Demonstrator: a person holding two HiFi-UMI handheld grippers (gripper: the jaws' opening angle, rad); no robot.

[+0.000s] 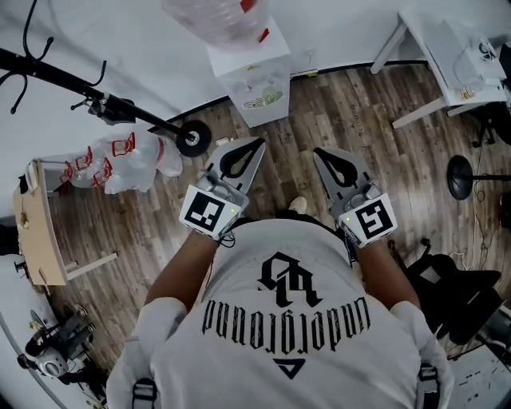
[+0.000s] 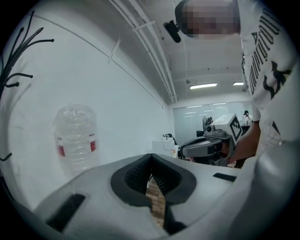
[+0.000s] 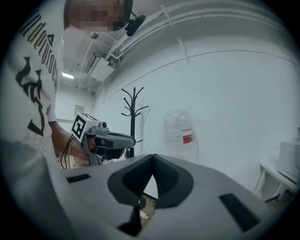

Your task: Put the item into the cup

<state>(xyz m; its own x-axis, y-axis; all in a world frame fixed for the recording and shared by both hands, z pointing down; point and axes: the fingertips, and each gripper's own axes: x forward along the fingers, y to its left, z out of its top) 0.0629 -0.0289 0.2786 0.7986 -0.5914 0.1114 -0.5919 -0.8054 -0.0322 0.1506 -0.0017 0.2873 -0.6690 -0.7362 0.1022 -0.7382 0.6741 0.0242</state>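
Since I see no task objects, left tongs [image 1: 254, 148] and right tongs [image 1: 321, 154] sit mid-frame, both closed together, empty: parked, I judge.

Bare wood-plank floor [image 1: 343, 112] lies open ahead of the left gripper [image 1: 259, 143] and right gripper [image 1: 317, 151]. At its far edge a white water dispenser [image 1: 257, 84] topped by a clear plastic bottle [image 1: 211, 20] blocks the way. A black coat stand [image 1: 56, 74] crosses the left side, and a white table [image 1: 447, 56] fills the far right corner.
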